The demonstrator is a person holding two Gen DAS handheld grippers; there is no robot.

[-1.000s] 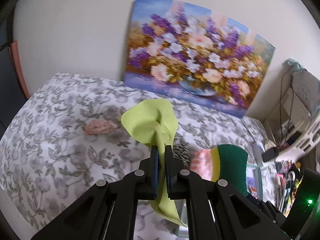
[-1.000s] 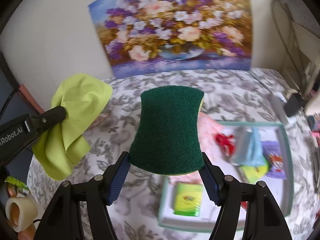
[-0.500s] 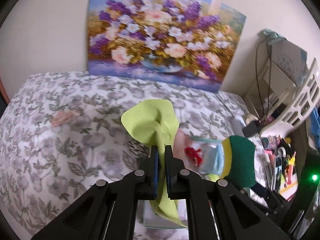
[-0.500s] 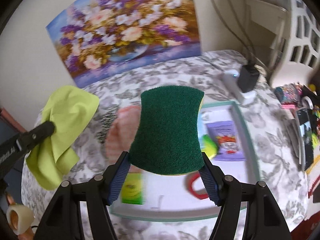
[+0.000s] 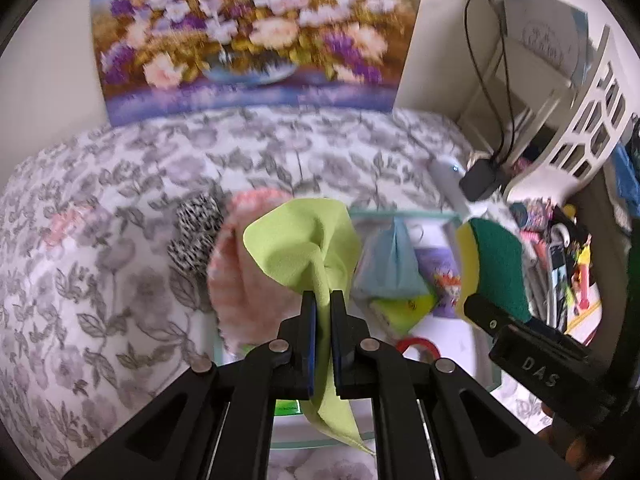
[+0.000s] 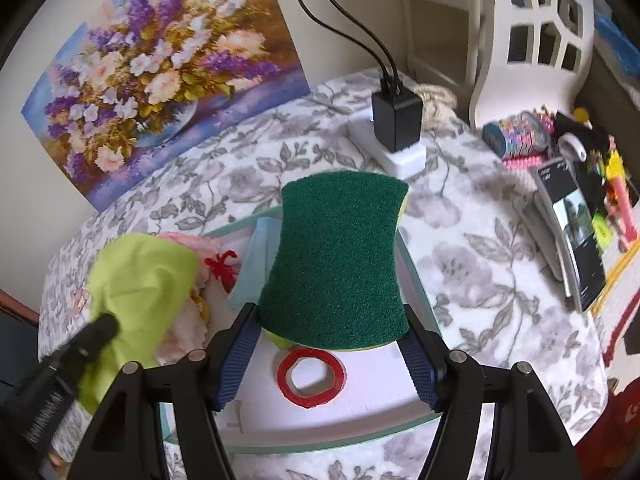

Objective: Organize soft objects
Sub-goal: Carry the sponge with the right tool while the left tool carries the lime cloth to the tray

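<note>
My left gripper [image 5: 323, 300] is shut on a lime-green cloth [image 5: 304, 246], which hangs above the left part of a white tray with a green rim [image 6: 360, 404]. The cloth also shows in the right wrist view [image 6: 140, 276]. My right gripper [image 6: 332, 320] is shut on a green-and-yellow sponge [image 6: 336, 260] and holds it over the tray; the sponge also shows in the left wrist view [image 5: 494, 266]. In the tray lie a red ring [image 6: 311, 376], a light blue cloth [image 5: 390, 264] and a purple packet [image 5: 438, 272]. A pink cloth [image 5: 240, 280] lies at the tray's left edge.
The tray sits on a grey floral bedspread [image 5: 100, 280]. A black-and-white scrunchie [image 5: 196, 236] lies left of the pink cloth. A white power strip with a black charger [image 6: 396, 128] lies behind the tray. A phone [image 6: 572, 228] and small clutter lie to the right. A flower painting [image 5: 248, 36] leans on the wall.
Both grippers have moved to the right, and now hang over the tray. The cloth and the sponge stay gripped as before.
</note>
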